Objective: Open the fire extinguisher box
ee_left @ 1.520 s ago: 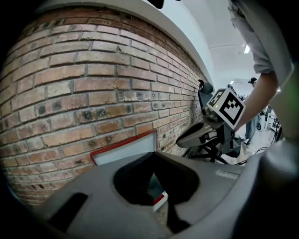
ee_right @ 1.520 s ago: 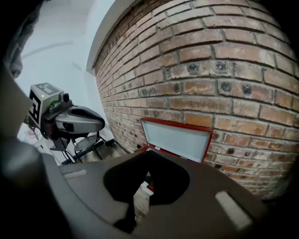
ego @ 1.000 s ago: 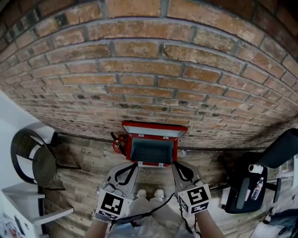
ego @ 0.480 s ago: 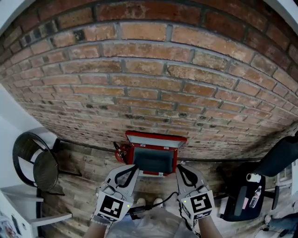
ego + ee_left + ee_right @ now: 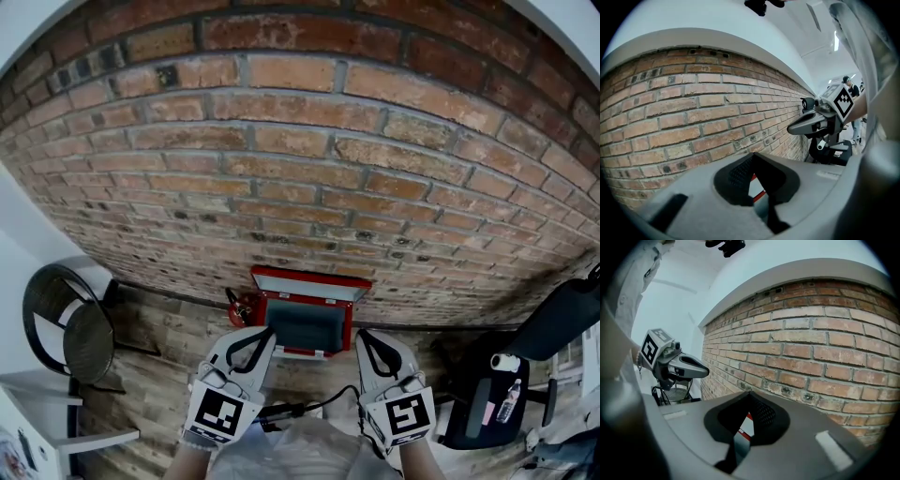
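Below, red fire extinguisher box (image 5: 307, 323) open, lid (image 5: 311, 281) upright, dark inside; left gripper (image 5: 266, 332), right gripper (image 5: 362, 336) jaws pressed together.

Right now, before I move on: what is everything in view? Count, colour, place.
red-brown brick wall: one, red-brown, straight ahead
red metal fire extinguisher box: one, red, on floor against wall, lid open
rounded red extinguisher-like object: one, red, beside box's left side
weathered wooden plank floor: one, grey-brown, below wall
black round-backed chair: one, black, far left
white shelf unit: one, white, bottom left
black office chair: one, black, far right
left gripper: one, grey, shut, empty, near box's left corner
right gripper: one, grey, shut, empty, near box's right corner
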